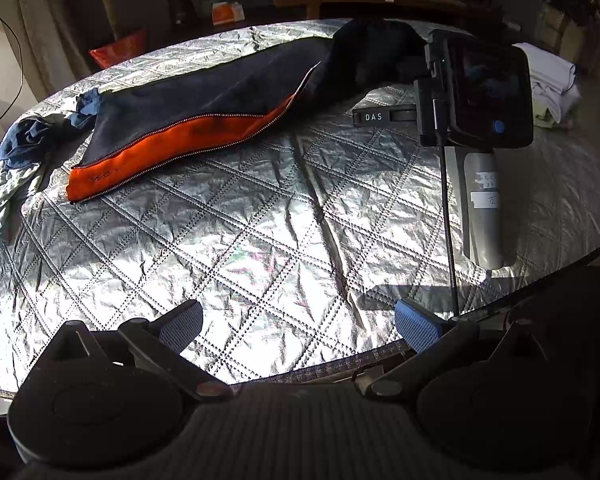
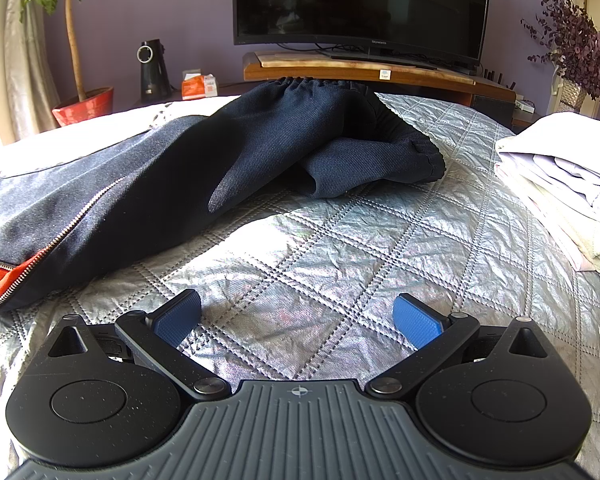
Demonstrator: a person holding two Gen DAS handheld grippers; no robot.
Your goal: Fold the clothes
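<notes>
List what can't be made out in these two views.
- Dark trousers: waistband end is hidden behind the right gripper's body in the left wrist view; the orange hem is cut off by the left edge in the right wrist view.
- Folded pale stack: cut off by the right edge in the right wrist view.
- Crumpled blue garment: type unclear, bunched in shadow.

Harsh sunlight glares off the quilted cover (image 1: 260, 240); fisheye-bent edges.

The silver quilted tabletop cover (image 2: 340, 240) looks crinkled and shiny; the dark navy twill trousers (image 2: 260, 148) are matt woven cloth with a metal zip (image 1: 172, 124).
</notes>
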